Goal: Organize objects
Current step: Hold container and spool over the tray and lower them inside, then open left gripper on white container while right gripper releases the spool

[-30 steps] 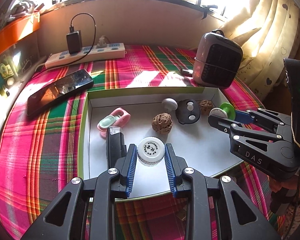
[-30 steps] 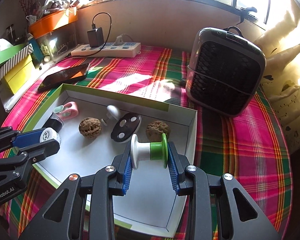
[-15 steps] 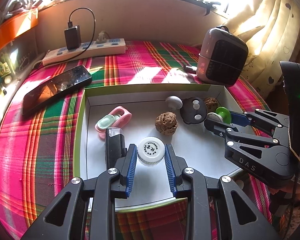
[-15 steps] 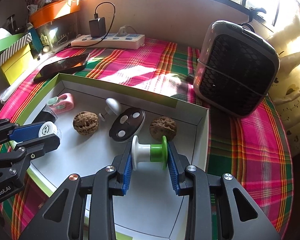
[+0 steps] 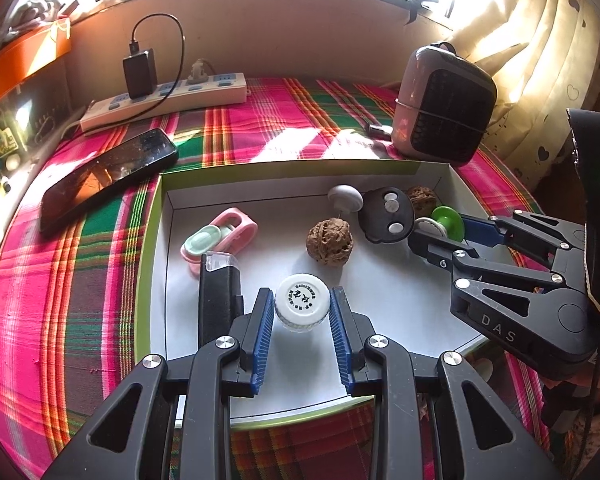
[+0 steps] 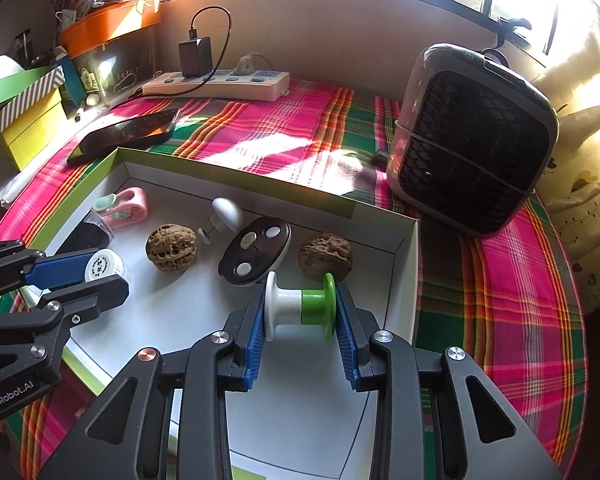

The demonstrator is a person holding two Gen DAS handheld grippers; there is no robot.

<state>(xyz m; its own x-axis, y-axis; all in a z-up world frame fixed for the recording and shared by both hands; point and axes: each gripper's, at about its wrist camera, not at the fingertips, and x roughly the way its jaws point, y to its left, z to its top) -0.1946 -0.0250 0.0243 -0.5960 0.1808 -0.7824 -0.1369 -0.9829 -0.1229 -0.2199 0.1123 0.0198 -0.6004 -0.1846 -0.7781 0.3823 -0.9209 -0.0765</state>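
Sunny window light falls on a bench with a pink and green checked cloth (image 5: 260,120), and a white box (image 5: 380,172) sits on it near a small grey heater (image 5: 444,100). Since a moment ago the box and the heater look a bit closer and nothing in the box has shifted, so I think both things are still being carried and have no new spot yet. The left claw (image 5: 302,320) is shut on a little white-capped bottle (image 5: 302,300) over the near side of the box, and the right claw (image 6: 300,308) squeezes a white and green spool (image 6: 300,304) above the box corner nearest the heater.
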